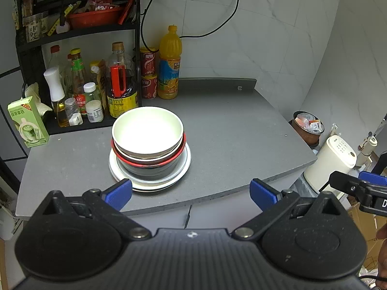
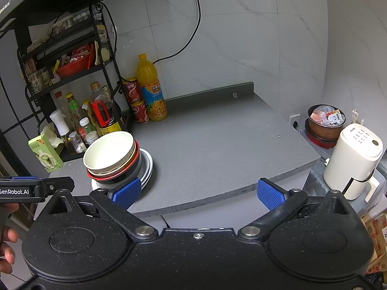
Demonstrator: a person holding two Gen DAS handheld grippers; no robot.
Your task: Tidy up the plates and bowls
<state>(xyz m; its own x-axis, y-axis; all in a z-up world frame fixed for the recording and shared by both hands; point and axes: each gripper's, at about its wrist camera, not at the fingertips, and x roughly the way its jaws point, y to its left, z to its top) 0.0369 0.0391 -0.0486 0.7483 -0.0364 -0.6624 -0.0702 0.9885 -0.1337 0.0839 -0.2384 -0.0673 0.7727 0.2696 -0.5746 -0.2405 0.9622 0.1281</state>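
Stack: a white bowl [image 1: 147,128] sat nested in a red-rimmed bowl [image 1: 148,155] and a dark bowl [image 1: 150,169], all on white plates [image 1: 150,181] near the tabletop [image 1: 229,130] front edge.
Left tool [image 1: 191,194]: spread wide, empty, the stack just ahead and slightly left of its centre.
Right tool [image 2: 198,193]: spread wide, empty, the stack off to its left.
Nearer: the left tool, judging by both views.
Backdrop: an orange juice bottle [image 1: 169,65] stood well behind.

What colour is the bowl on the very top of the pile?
The top bowl is cream white inside; the left wrist view shows it best.
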